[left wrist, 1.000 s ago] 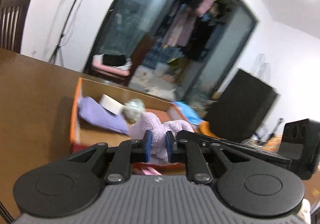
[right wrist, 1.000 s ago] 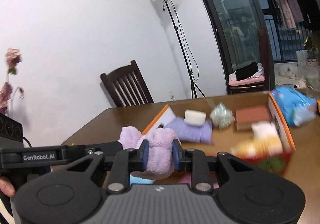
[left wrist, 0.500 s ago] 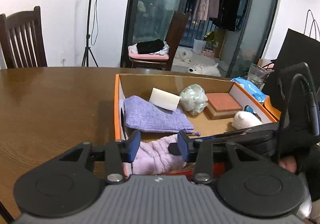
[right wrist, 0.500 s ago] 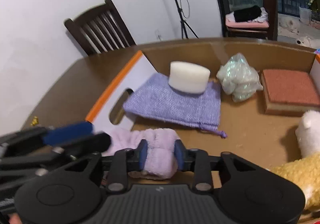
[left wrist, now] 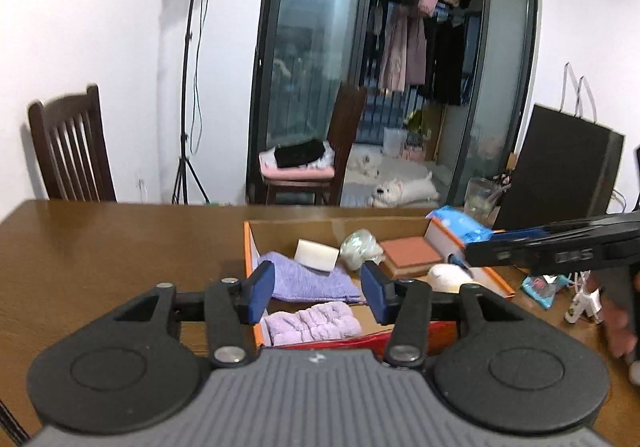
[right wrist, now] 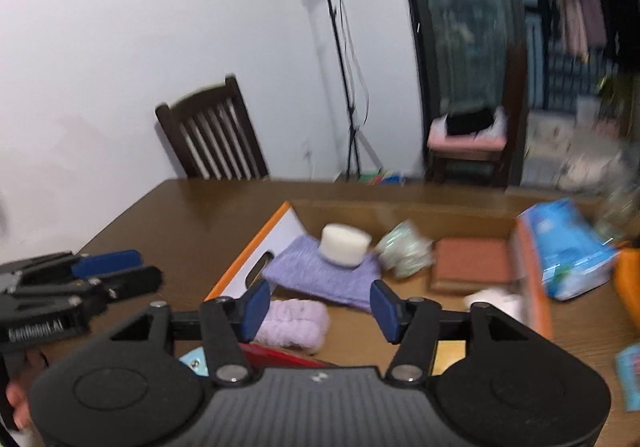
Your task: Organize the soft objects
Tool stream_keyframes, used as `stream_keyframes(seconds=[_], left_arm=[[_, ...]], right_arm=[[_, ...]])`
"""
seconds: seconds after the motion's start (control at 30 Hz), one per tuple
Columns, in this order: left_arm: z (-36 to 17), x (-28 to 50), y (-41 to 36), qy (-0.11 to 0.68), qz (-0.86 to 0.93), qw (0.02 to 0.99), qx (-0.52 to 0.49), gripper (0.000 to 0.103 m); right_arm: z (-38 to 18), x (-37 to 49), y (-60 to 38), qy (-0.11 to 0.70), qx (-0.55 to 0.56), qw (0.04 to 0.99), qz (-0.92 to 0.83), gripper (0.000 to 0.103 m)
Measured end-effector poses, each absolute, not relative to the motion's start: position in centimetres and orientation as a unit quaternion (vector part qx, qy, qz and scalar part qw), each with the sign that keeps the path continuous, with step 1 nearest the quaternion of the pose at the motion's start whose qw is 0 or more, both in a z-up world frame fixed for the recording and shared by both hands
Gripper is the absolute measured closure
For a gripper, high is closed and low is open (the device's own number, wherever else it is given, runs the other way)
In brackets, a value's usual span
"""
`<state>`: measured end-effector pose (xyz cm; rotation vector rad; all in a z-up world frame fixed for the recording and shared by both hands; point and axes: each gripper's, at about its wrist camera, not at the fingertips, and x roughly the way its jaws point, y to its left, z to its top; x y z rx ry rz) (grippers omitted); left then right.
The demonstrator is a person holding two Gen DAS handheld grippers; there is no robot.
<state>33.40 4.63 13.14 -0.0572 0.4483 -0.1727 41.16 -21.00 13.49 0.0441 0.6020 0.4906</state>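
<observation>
Cardboard box [left wrist: 249,247] sits on brown table [left wrist: 100,239]. Inside: purple knit pouch [left wrist: 304,281], white sponge [left wrist: 316,254] resting on pouch, crinkled plastic ball [left wrist: 360,249], brown pad [left wrist: 410,253], white plush [left wrist: 446,275]. Blue packet [right wrist: 568,251] lies against right box wall. Lilac fluffy towel [left wrist: 312,323] lies in near-left box corner, untouched. Left gripper [left wrist: 318,297]: jaws wide apart, empty. Right gripper [right wrist: 320,309]: jaws wide apart, empty. Change from 0.5 s ago: right gripper then clamped towel; both now released, raised above box.
</observation>
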Motion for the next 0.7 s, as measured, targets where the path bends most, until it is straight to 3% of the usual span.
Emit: stream_keyframes(seconds=[0.3,0.47,0.7], left_arm=[[15.3,26.7,3.4,0.183,-0.09,0.979,-0.022,0.043],[13.8,22.2,2.9,0.169,-0.1,0.98,-0.02,0.033],[9.2,15.6,2.8,0.18,-0.096,0.978,-0.038,0.028]], right_arm=[[16.8,33.3,-26.3,0.242,0.025,0.947,0.208,0.046],[15.0,28.5,-26.1,0.217,0.002,0.952,0.215,0.046],[11.1,20.2,-25.0,0.182,-0.026,0.958,0.222,0.046]])
